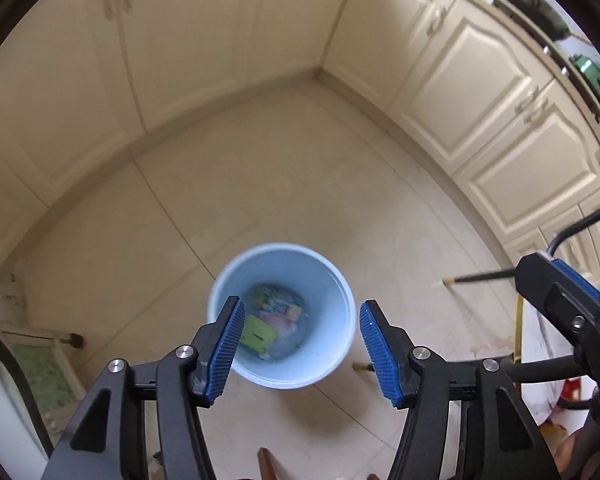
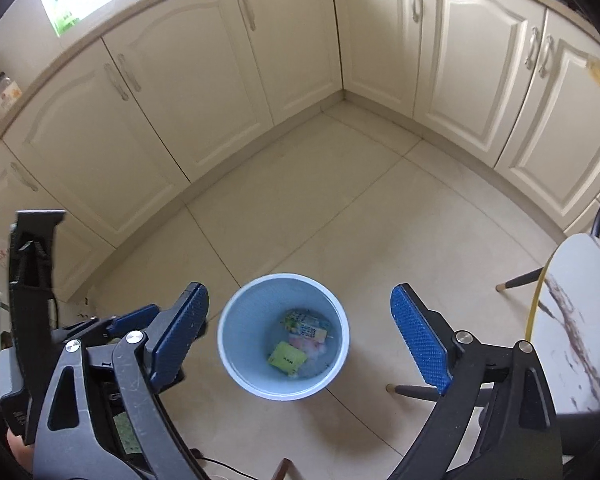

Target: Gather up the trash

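A light blue waste bin (image 1: 324,276) (image 2: 244,320) stands on the tiled floor, right below both grippers. At its bottom lie a yellow-green packet (image 1: 259,334) (image 2: 287,358), a colourful printed carton (image 1: 276,300) (image 2: 306,326) and some pale wrappers. My left gripper (image 1: 300,320) hangs over the bin, open, with nothing between its blue pads. My right gripper (image 2: 300,304) is also above the bin, open wide and empty. Each gripper shows at the edge of the other's view: the right gripper's finger (image 1: 572,292) and the left gripper's finger (image 2: 136,316).
Cream cabinet doors (image 2: 204,92) line two sides of the corner behind the bin. A chair with a white marbled seat (image 2: 572,320) and dark legs (image 2: 420,392) stands at the right. A hob with a pan (image 1: 536,8) and a green kettle (image 1: 592,76) sit on the counter.
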A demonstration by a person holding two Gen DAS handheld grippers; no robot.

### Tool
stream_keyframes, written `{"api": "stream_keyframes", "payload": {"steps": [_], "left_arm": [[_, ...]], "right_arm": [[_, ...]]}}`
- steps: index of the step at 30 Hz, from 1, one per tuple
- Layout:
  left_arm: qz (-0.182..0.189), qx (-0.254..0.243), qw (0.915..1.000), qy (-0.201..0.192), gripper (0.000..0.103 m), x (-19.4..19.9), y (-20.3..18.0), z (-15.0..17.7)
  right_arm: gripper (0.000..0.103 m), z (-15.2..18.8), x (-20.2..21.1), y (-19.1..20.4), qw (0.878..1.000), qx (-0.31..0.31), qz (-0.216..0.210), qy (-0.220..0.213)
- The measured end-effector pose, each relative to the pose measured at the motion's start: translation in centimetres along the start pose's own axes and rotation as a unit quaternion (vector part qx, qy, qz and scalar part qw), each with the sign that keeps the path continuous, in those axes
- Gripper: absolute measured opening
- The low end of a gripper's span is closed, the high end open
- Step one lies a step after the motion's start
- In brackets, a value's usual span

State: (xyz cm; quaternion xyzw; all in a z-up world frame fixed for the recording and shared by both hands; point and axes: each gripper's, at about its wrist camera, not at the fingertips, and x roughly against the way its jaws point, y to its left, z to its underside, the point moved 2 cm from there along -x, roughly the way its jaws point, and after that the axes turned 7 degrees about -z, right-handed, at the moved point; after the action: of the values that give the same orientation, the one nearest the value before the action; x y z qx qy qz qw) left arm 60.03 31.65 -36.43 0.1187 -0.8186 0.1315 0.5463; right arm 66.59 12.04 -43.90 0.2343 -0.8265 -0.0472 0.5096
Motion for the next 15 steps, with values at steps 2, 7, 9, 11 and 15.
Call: {"api": "stream_keyframes", "payload": {"steps": [2,7,9,11,15], "left_arm": [[-0.016,0.006,0.9993,-0.034,0.057,3.2,0.7,0.0],[-0.034,0.015,0.9927,-0.115,0.061,11.1,0.7,0.2],[-0.034,0.015,0.9866,-0.159,0.065,15.1,-0.4,0.7],[-0.031,0.009,0.9791,-0.201,0.071,19.0,-1.7,1.5],[-0.024,-0.002,0.9615,-0.274,0.081,25.7,-4.6,3.7]], "right_arm": [[0.093,0.0,2.0,0.7,1.000,0.007,-0.007,-0.013],[0.093,0.1,7.2,2.8,0.998,0.026,-0.021,-0.050],[0.093,0.2,9.8,3.9,0.997,0.036,-0.024,-0.070],[0.095,0.5,12.8,4.9,0.994,0.049,-0.019,-0.092],[0.101,1.6,20.4,6.4,0.987,0.068,-0.009,-0.149]]}}
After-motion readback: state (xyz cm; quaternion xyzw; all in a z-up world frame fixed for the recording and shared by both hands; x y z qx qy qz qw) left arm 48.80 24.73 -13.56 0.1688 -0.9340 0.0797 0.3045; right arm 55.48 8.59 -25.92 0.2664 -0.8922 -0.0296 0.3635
